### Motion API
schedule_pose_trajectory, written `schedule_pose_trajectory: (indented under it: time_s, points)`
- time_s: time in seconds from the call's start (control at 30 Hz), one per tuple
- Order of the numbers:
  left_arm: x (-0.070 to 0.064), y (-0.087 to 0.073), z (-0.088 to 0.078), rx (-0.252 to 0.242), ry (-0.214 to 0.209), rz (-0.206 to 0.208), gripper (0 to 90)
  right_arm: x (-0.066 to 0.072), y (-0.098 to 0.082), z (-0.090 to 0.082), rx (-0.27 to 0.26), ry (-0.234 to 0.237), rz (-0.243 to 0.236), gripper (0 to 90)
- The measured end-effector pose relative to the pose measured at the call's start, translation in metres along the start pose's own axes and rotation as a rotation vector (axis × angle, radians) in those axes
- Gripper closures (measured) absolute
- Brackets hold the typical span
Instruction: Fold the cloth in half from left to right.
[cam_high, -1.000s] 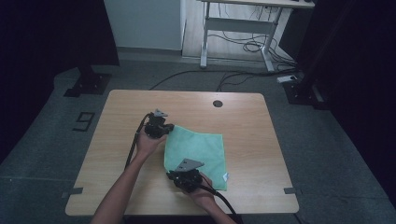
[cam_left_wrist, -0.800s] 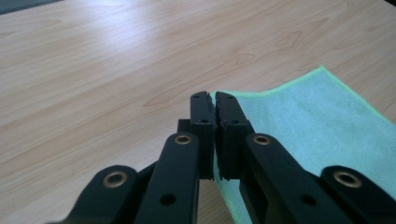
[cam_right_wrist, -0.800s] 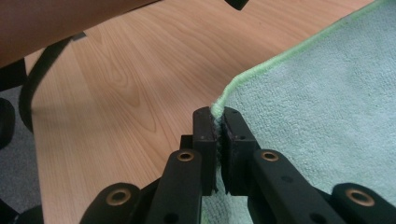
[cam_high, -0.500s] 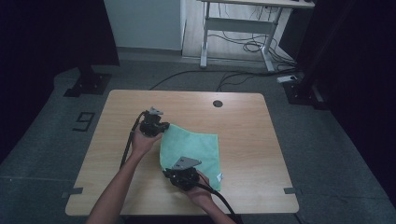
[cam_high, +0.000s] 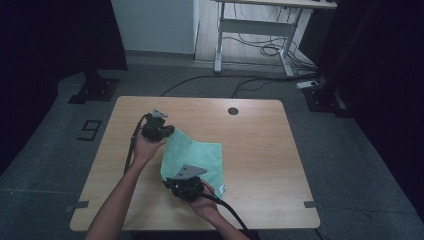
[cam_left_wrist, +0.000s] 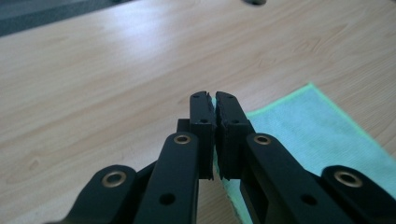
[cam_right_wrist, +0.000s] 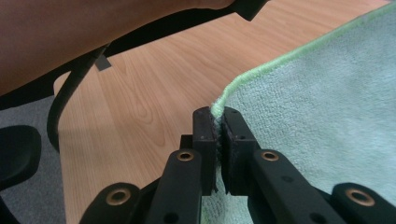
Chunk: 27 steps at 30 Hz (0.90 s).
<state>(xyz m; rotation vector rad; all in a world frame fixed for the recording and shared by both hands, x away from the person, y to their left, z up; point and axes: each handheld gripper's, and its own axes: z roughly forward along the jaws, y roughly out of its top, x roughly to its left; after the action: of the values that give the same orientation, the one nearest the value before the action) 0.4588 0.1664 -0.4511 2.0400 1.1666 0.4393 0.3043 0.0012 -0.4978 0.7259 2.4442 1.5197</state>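
The high view looks forward and down from above the person's side, far enough off to take in the whole light wooden table (cam_high: 260, 150) and grey floor around it. The left gripper view rides low along its black jaws, close to the tabletop, facing the far edge. The right gripper view sits equally close, facing the table's left edge. All three share the mint-green microfibre cloth (cam_high: 197, 157) (cam_left_wrist: 308, 126) (cam_right_wrist: 322, 116) and surrounding wood.
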Motion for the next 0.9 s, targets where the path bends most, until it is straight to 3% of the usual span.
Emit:
schedule_pose_trajectory:
  time_s: [0.33,0.63,0.73,0.9]
  points:
    - [-0.002,-0.002,0.002,-0.013,-0.031,-0.027,86.3,-0.003,-0.004,-0.005,-0.001,-0.008,0.004,84.9]
    - [0.005,0.017,-0.033,-0.075,-0.01,-0.036,86.3,0.008,0.015,0.003,-0.052,0.028,-0.02,84.9]
    - [-0.001,0.02,-0.027,-0.08,-0.013,-0.039,86.2,0.006,0.019,-0.007,-0.082,0.024,-0.015,84.9]
    - [-0.017,0.017,-0.001,-0.047,-0.034,-0.026,85.9,-0.008,0.004,-0.027,-0.09,-0.006,0.027,84.8]
